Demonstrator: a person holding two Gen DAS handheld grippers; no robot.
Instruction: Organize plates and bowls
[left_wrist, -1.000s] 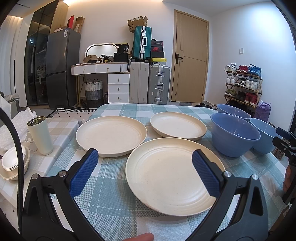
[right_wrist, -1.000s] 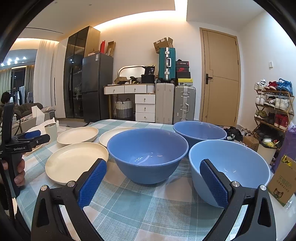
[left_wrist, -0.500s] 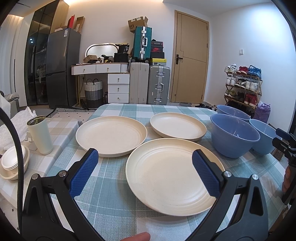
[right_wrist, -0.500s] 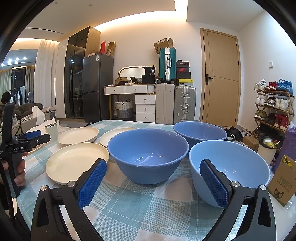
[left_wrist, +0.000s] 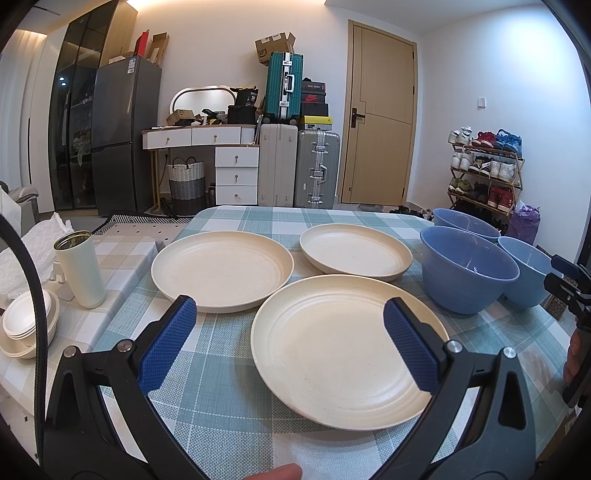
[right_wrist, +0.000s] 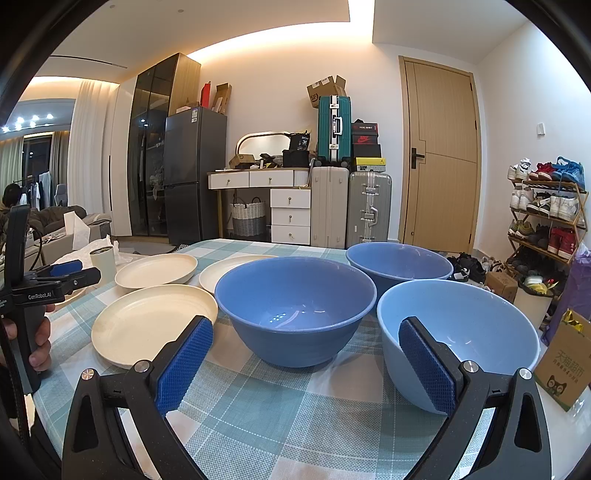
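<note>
Both claws spread and empty, hovering before plates and bowls; no stacking begun yet.

Left claw (left_wrist: 290, 345) is wide open over the near cream plate (left_wrist: 349, 350); right claw (right_wrist: 304, 363) is wide open, low in front of the darker blue bowl (right_wrist: 295, 308). Landmark is that bowl: the pale blue bowl (right_wrist: 458, 332) sits just right of it, a third blue bowl (right_wrist: 399, 262) behind-right, the three cream plates to its left, the two far ones (left_wrist: 221, 269) (left_wrist: 354, 253) behind the near one. All rest separately on the checked-cloth surface (left_wrist: 221, 387). Likely first step: pinch a rim edge-on, since shallow plates offer little lip; lift level and lower concentric onto the next. Plates look matte, speckled, ridged, rigid; bowls smooth, slightly glossy, deep and round, probably light plastic, may slide on the cloth.
</note>
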